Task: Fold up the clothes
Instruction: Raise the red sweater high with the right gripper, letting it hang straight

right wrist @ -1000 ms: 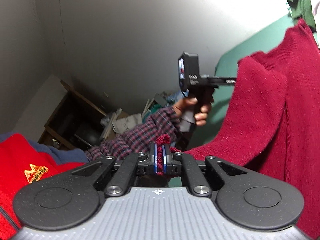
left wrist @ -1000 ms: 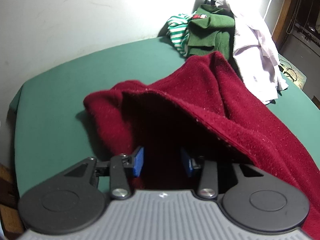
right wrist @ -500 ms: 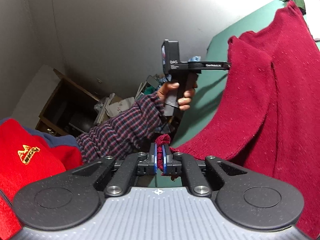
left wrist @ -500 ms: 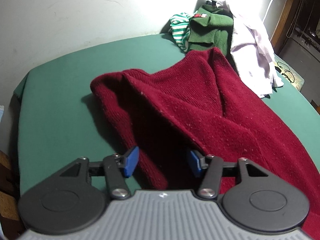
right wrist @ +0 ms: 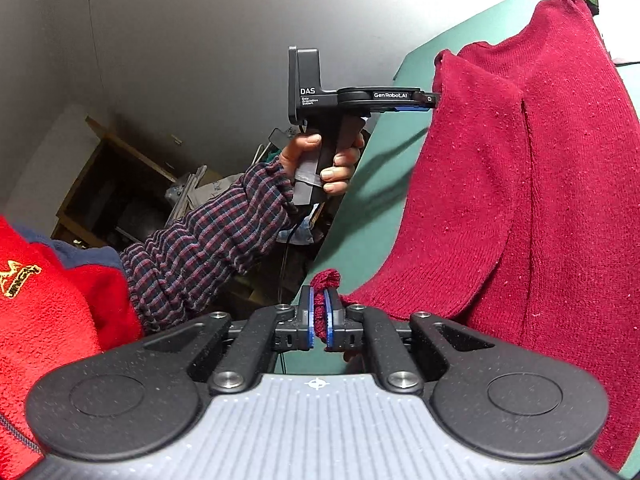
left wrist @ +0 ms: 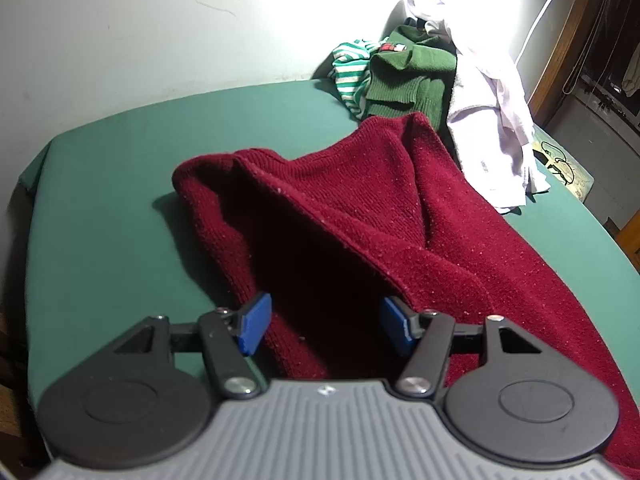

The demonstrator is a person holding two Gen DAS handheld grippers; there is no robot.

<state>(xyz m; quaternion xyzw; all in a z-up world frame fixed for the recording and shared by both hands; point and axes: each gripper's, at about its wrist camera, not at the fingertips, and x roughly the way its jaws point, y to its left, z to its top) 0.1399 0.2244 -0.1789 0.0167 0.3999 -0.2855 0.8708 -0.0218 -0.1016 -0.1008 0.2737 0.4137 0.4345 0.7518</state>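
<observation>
Lying between the left gripper's (left wrist: 326, 326) just-opened jaws, the maroon sweater (left wrist: 360, 216) spreads ahead.

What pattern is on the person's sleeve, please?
Dark plaid sleeve, red and blue checks; the right wrist view shows it best.

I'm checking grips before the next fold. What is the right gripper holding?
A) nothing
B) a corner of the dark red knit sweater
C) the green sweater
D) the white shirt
B: the right gripper has its blue pads pinched shut on a bunched corner of the dark red knit sweater.
</observation>
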